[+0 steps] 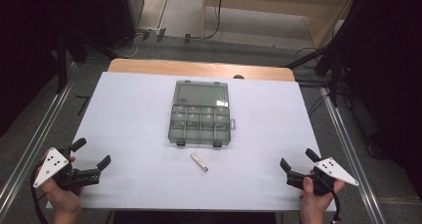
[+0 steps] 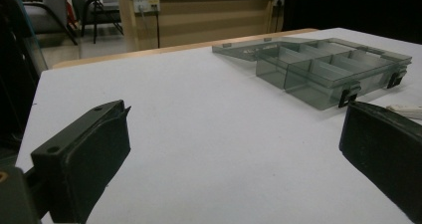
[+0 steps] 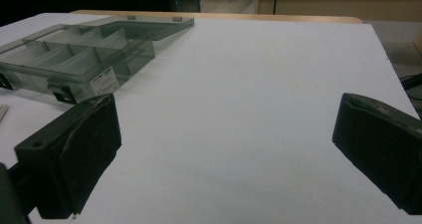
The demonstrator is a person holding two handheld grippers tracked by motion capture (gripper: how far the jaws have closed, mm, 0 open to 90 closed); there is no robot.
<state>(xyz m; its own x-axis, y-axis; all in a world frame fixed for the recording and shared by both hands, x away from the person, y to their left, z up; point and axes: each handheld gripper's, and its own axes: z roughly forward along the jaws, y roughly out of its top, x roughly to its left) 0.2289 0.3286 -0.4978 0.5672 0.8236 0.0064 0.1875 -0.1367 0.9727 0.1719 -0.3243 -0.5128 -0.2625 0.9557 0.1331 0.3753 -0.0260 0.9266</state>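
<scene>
The left tool (image 1: 93, 159) is held low over the near left corner of the white tabletop (image 1: 129, 114), its jaws spread wide with nothing between them. Ahead of it and off to its right, the smoky clear compartment box (image 1: 201, 124) is seen lying open, the lid (image 1: 202, 94) folded flat on the far side and the two black latches facing the person. In the left gripper view the box (image 2: 328, 72) is well apart from the jaws, and its cells look empty as far as can be told.

Between the two tools, just on the near side of the box, a small pale stick-like piece (image 1: 199, 162) is lying flat and slanted on the tabletop; what it is cannot be made out.

The right tool (image 1: 298, 165) is held over the near right corner, jaws likewise spread and empty, with the box (image 3: 74, 59) ahead and to its left.

The step in hand is judged to be the pickup of the small piece. It would be done well if one tool is brought in low, the jaws are turned to lie across the piece's short width, and the pads are set down close to the tabletop before being closed gently, so that the flat piece is not skidded away or pushed against the box latches.
</scene>
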